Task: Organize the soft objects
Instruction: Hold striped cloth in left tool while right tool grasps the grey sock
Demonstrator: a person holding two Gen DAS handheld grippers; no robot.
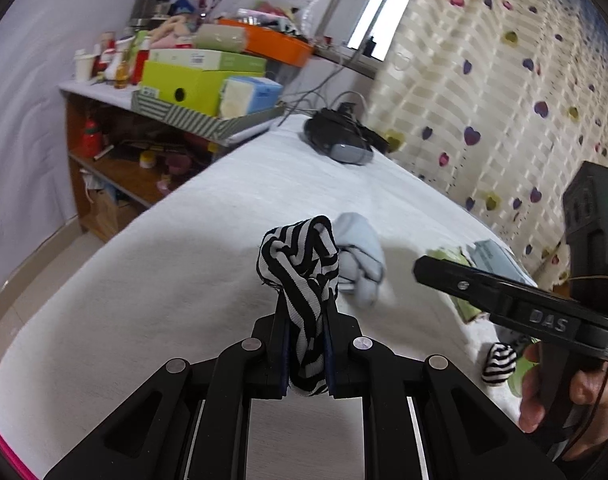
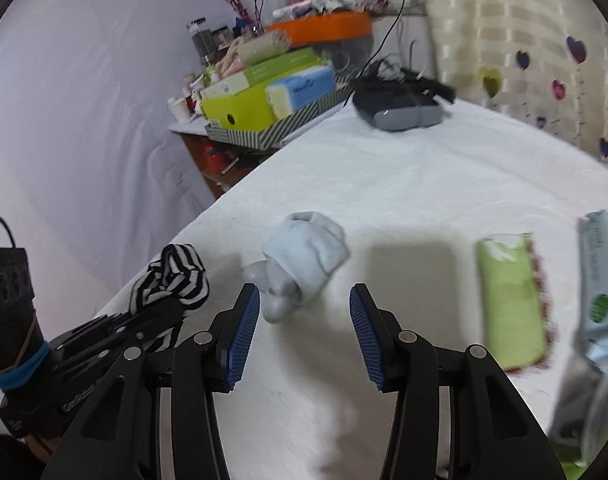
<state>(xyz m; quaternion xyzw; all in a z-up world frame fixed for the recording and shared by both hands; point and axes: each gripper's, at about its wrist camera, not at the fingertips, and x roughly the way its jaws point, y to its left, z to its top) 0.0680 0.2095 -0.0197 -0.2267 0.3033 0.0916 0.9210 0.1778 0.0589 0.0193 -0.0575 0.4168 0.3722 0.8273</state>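
left gripper (image 1: 306, 320): clenching the striped sock (image 1: 299, 264), cloth is bunching above the jaws and hanging down between them
right gripper (image 2: 304, 332): released, jaws are standing wide with nothing between the blue pads (image 2: 243, 336)
surface: white-covered table (image 2: 424, 184), everything is lying on it
grey sock (image 2: 304, 256): lying crumpled just ahead of the right gripper, slightly toward its left pad; in the left wrist view it is sitting just behind and right of the striped sock
second striped piece (image 1: 499, 363): lying under the right gripper near the person's hand (image 1: 572, 400), looking like the mate
green pack (image 2: 512, 300): lying flat off to the right of the right gripper, with a pale wipes pack (image 2: 600, 280) further right
handling: socks are light, limp, not fragile, not slippery; they will be drooping and folding, so no rigid edge to aim for
where to grab: I'd be pinching the thick bunched middle of the grey sock, since a loose edge would be slipping out
risk: pads may be catching the table cloth too
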